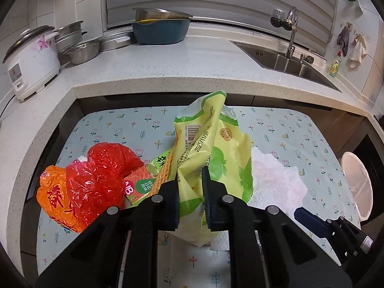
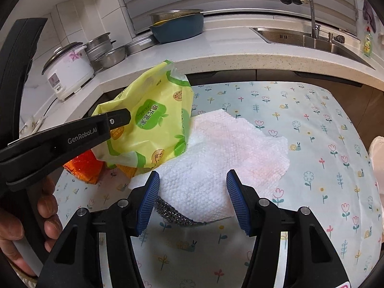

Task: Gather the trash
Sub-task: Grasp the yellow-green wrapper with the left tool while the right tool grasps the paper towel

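My left gripper (image 1: pixel 190 199) is shut on a crumpled yellow-green plastic wrapper (image 1: pixel 211 148), which stands up from between its fingers. In the right wrist view the same wrapper (image 2: pixel 153 120) hangs above the table from the left gripper's fingertips (image 2: pixel 120 118). A red plastic bag (image 1: pixel 100 168), an orange bag (image 1: pixel 55 192) and a green-orange carton (image 1: pixel 140 187) lie to its left. My right gripper (image 2: pixel 193 192) stands open just above a white paper towel (image 2: pixel 228 148), nothing between its pads. A steel scourer (image 2: pixel 172 213) peeks out under the towel's near edge.
The floral tablecloth (image 1: pixel 288 129) covers a low table below a speckled counter (image 1: pixel 168 72). On the counter stand a rice cooker (image 1: pixel 31 64), steel bowls (image 1: pixel 81 50) and a blue basin (image 1: pixel 160 31). A sink (image 1: pixel 288 60) is at right, a white-lined bin (image 1: pixel 357 187) beside the table.
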`<state>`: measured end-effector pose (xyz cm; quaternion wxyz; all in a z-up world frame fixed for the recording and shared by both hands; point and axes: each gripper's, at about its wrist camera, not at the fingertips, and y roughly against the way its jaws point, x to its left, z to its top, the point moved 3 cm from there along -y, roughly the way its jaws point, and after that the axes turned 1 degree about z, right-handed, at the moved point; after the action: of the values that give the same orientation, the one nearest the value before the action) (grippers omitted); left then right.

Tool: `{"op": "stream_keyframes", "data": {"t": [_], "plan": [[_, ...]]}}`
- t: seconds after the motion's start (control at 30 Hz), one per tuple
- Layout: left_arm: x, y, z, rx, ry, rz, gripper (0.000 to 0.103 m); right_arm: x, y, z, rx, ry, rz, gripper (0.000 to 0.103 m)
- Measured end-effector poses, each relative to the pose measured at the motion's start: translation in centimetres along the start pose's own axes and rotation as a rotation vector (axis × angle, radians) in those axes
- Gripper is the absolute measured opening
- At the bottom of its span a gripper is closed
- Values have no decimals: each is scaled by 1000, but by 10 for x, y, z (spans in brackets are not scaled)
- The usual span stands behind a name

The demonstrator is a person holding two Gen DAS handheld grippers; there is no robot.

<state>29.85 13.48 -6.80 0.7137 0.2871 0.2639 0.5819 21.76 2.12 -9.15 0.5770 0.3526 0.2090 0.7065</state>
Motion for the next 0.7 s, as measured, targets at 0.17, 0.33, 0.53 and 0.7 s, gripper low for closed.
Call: {"op": "stream_keyframes", "data": {"t": [0.17, 0.33, 0.53, 0.7], "plan": [[6, 8, -2, -6, 33, -1, 13, 12, -3, 0, 5, 21, 12, 57], [9, 15, -9, -4, 45, 6, 13, 10, -16, -4, 32, 25, -3, 49], [15, 25, -19, 8, 79, 3, 13, 6, -8, -5, 21, 31, -2, 3], [10, 41, -24, -2, 80, -6, 13, -6, 20, 4, -41, -8, 6, 3]]}}
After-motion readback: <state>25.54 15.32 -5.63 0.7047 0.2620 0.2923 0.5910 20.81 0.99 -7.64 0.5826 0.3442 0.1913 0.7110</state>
